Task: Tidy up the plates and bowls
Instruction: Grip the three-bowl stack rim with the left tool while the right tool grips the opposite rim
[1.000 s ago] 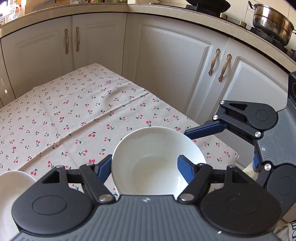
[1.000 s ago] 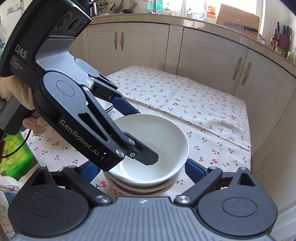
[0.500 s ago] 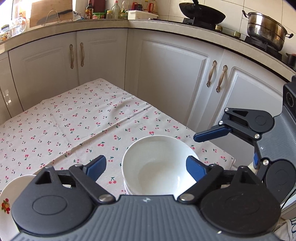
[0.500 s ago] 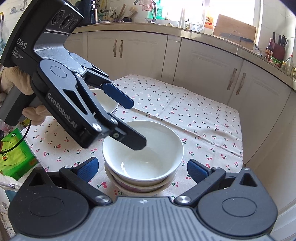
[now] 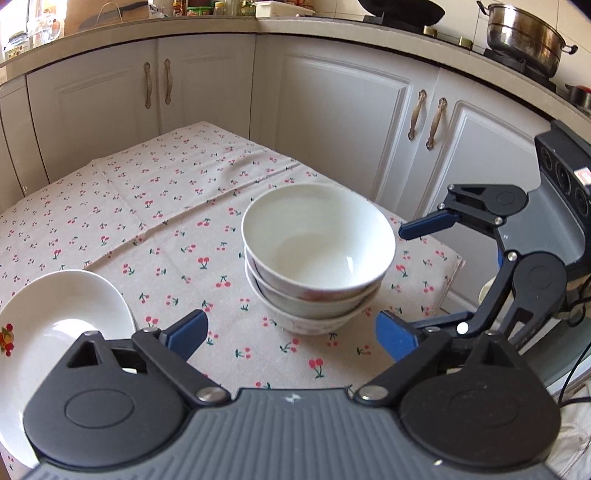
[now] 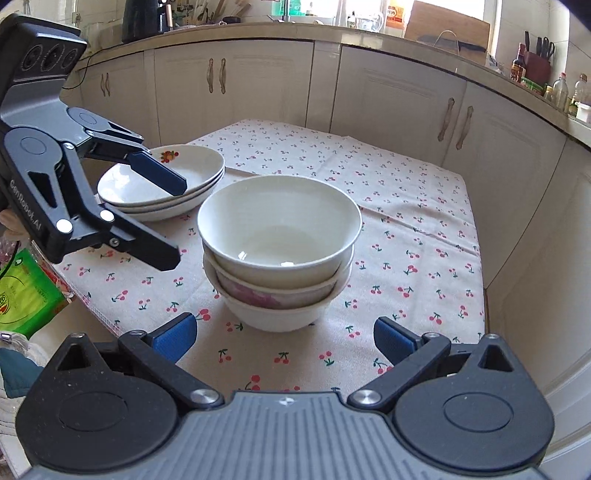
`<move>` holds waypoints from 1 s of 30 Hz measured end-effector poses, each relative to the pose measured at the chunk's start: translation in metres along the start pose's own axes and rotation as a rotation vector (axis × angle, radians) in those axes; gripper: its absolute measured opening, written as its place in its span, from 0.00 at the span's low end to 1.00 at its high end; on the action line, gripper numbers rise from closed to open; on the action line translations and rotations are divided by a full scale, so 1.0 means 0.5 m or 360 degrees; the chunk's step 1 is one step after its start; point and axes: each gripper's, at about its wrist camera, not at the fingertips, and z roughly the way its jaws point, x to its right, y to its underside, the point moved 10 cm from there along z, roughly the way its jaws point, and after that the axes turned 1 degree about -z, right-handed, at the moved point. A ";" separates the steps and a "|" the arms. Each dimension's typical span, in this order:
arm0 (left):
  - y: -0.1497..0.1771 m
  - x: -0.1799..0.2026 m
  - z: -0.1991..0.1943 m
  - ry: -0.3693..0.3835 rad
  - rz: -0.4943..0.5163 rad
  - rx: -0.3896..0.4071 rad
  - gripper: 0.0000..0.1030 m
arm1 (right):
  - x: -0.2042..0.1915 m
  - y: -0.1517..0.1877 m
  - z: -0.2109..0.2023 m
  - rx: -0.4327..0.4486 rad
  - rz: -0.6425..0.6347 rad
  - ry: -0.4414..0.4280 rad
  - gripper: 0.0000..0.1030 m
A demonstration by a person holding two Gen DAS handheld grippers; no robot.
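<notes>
- Bowls of white ceramic, three of them, are sitting nested in one stack on the cherry-printed tablecloth, near the table's front edge and towards its right side in the left wrist view; the middle bowl is showing a pink flower pattern
- Shallow white plates, the top one bearing a fruit print on its rim, are lying stacked close to the table's left edge, apart from the bowls
- The left gripper is hanging just short of the bowl stack, its blue-padded jaws spread wide after just opening, nothing between them and no pad touching a bowl
- The right gripper is likewise hovering before the stack, jaws standing wide apart and empty
- White kitchen cabinets are standing behind the table, with a steel pot on the counter
</notes>
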 end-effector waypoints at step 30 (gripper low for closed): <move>0.049 -0.004 0.154 0.0046 0.0247 -0.0254 1.00 | 0.031 0.062 0.094 -0.0129 0.0024 -0.0075 1.00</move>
